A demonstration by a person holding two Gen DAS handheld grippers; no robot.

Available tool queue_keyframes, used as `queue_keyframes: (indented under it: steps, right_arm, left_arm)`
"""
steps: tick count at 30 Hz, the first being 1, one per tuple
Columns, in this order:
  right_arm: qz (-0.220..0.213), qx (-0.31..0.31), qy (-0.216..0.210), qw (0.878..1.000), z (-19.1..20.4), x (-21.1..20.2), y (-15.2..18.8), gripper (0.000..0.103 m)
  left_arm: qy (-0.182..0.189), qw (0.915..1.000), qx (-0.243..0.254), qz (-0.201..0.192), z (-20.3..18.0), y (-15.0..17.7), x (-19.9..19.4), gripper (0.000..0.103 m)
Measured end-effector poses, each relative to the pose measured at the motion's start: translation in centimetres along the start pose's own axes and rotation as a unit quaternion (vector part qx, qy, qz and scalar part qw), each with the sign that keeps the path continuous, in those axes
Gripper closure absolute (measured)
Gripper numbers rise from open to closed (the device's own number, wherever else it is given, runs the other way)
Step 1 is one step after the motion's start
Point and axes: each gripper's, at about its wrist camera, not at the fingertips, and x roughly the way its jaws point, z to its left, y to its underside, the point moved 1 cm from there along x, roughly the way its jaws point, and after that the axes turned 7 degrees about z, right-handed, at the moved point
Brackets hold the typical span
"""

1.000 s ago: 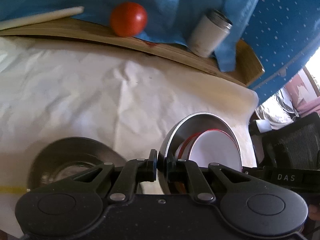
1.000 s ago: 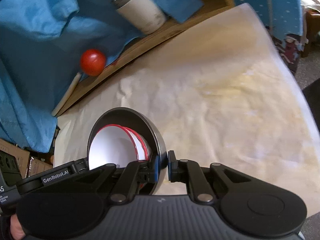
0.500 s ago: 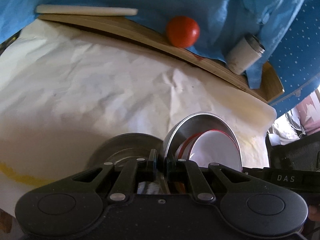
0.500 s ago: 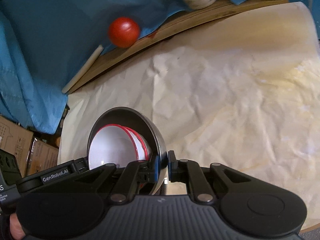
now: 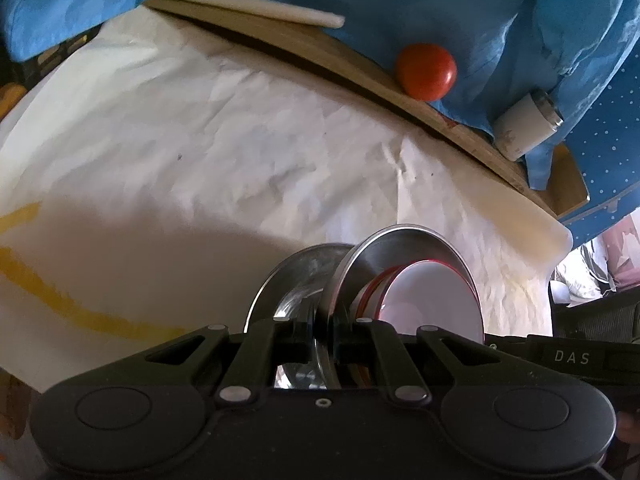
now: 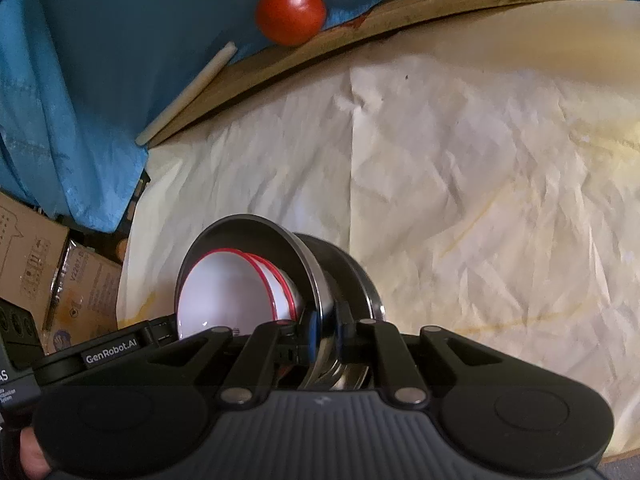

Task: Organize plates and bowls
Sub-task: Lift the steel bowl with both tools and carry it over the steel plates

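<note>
meanwhile both the left gripper [image 5: 323,346] and right gripper [image 6: 323,346] were clamped on opposite rims of the steel bowl [image 5: 384,256] holding red-rimmed bowls [image 6: 224,296], carried just above the steel plate [image 5: 296,276] near the paper's near edge, so lowering squarely seemed next.

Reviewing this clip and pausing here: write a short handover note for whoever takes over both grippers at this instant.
Left gripper: shut on the rim of the steel bowl.
Right gripper: shut on the opposite rim of the same bowl.
Inside it: nested white bowls with red rims.
Directly beneath: a second steel dish on the white paper; contact cannot be told.
Tomato and white tumbler sit on the far wooden board, untouched.
Done: bowls gathered into the steel bowl.
Left: probably lower the stack onto the dish, then release both grippers.
</note>
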Motion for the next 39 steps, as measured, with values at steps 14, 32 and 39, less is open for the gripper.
queue_keyframes:
  steps: [14,32,39]
  right_arm:
    - [0.007,0.016,0.011,1.0,-0.1,0.4,1.3,0.093]
    - [0.016,0.013,0.015,1.0,0.1,1.2,1.3,0.093]
    - [0.015,0.014,0.015,1.0,0.2,1.2,1.3,0.092]
  left_arm:
    - [0.007,0.9998,0.004,0.017,0.8,0.8,0.7,0.095]
    - [0.009,0.9996,-0.006,0.024,1.5,1.1,1.0,0.095]
    - [0.009,0.9996,-0.006,0.025,1.5,1.0,1.0,0.095]
